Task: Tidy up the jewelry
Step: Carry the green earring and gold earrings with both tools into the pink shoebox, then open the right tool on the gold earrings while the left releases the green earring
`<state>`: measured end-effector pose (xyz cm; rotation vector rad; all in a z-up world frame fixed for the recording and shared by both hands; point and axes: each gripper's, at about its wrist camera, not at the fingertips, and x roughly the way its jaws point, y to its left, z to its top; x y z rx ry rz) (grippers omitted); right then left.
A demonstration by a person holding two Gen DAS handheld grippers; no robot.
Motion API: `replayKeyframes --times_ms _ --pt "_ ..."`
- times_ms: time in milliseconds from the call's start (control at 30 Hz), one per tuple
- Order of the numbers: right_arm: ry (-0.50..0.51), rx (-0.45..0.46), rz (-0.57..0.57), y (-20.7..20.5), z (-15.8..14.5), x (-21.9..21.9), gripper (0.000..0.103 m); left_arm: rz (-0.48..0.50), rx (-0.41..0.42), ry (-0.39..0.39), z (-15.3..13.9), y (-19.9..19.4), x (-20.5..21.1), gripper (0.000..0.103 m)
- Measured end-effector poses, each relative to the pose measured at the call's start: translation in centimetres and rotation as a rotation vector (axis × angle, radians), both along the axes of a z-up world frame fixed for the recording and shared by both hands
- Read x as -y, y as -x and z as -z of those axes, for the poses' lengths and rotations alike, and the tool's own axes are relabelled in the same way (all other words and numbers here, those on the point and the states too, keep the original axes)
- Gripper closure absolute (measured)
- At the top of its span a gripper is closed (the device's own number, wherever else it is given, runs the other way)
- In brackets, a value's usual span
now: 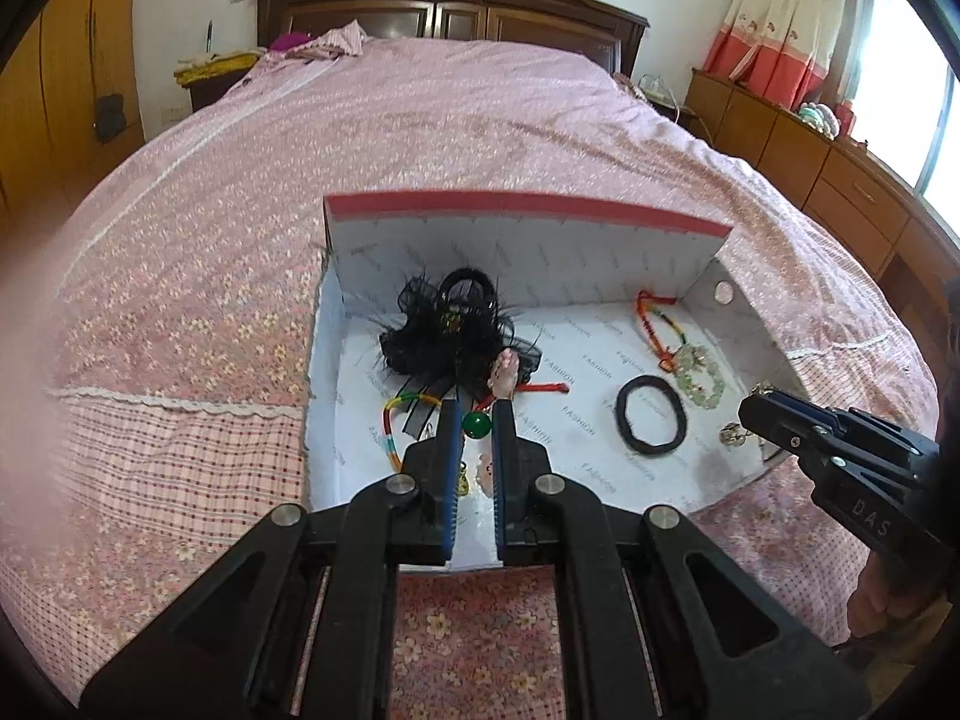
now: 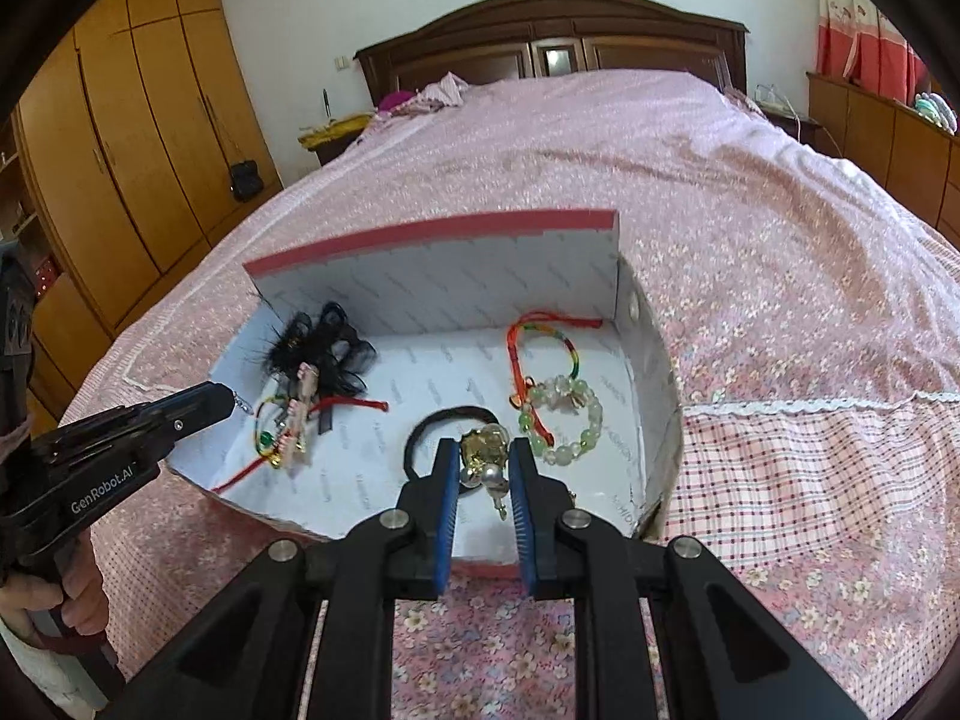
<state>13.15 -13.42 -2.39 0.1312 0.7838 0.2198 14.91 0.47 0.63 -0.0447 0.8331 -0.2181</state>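
A white shoebox (image 1: 528,204) (image 2: 432,234) with a red-edged raised lid lies on the bed. In it are a black feathery hairpiece (image 1: 450,324) (image 2: 324,348), pink clips (image 1: 504,372) (image 2: 300,408), a green bead (image 1: 477,425) on a rainbow cord, a black hair tie (image 1: 623,414) (image 2: 456,410), a pale green bead bracelet (image 1: 702,384) (image 2: 594,420) and a red-orange cord (image 1: 651,324) (image 2: 516,348). My left gripper (image 1: 478,405) (image 2: 225,402) is shut over the box's left part; a tiny silver bit shows at its tip. My right gripper (image 2: 485,447) (image 1: 750,411) is shut on a gold and pearl earring (image 2: 483,450) above the box's front right.
The bed carries a pink floral cover (image 1: 420,120) (image 2: 750,240) with a dark wooden headboard (image 1: 450,6) at the far end. Wooden wardrobes (image 2: 120,150) stand to the left, low cabinets (image 1: 810,168) and a curtain to the right. A hand (image 2: 78,594) holds each gripper's handle.
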Motion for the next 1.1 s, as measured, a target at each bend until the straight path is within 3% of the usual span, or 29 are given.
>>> replayKeyframes --times_ms 667,1100 --pt "0.078 -0.054 0.005 -1.7 1.8 -0.7 0.084 -0.011 -0.064 -0.018 2.8 -1.6 1.0 0.102" --pt "0.069 -0.055 0.006 -1.8 1.9 -0.8 0.084 -0.011 -0.074 -0.018 3.5 -1.9 1.6 0.102"
